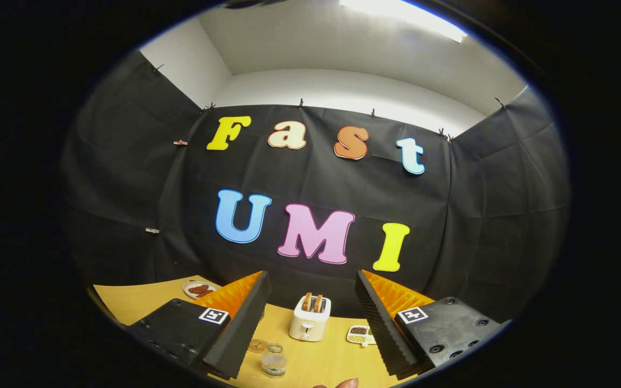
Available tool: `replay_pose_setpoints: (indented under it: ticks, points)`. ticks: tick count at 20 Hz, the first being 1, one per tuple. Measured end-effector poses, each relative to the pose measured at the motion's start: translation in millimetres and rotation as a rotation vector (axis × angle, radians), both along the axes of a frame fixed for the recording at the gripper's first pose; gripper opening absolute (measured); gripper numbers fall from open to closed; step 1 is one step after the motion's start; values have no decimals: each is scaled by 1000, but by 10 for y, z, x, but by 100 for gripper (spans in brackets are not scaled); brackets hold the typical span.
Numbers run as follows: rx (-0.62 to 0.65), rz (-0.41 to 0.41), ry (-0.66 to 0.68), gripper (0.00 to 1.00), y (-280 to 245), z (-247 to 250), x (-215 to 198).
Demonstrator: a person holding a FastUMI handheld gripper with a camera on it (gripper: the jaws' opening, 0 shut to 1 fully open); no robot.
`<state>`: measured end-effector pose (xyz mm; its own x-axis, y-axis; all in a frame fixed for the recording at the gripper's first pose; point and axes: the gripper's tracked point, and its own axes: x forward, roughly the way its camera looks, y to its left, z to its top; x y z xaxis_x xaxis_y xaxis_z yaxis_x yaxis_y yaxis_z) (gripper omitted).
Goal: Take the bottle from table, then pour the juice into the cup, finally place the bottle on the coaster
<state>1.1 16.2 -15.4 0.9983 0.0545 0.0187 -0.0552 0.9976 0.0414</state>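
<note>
**Lining up on the bottle**

My gripper (pixel 310 323) hangs spread wide and empty above the table (pixel 127 302). A pinkish cap (pixel 345 383), probably the bottle's, peeks at six o'clock; the glass cup (pixel 274 360) stands just at seven. I'd tilt down, centre it, then close.

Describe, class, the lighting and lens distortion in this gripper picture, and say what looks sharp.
Gripper view: a bright ceiling light strip glares overhead; the fisheye bends the yellow wooden table edge and wall lines; the white toaster and small clear glass cup look fairly sharp; the gripper fingers stand open, holding nothing.
</note>
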Motion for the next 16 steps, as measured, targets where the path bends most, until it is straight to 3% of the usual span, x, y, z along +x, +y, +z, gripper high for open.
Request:
replay_pose_setpoints:
  ticks: [5,9,16]
  points:
    - [-32,11,-46,97,120,-237,-20]
    - [-37,66,-53,97,340,-559,-23]
    - [32,90,56,97,593,-1447,72]
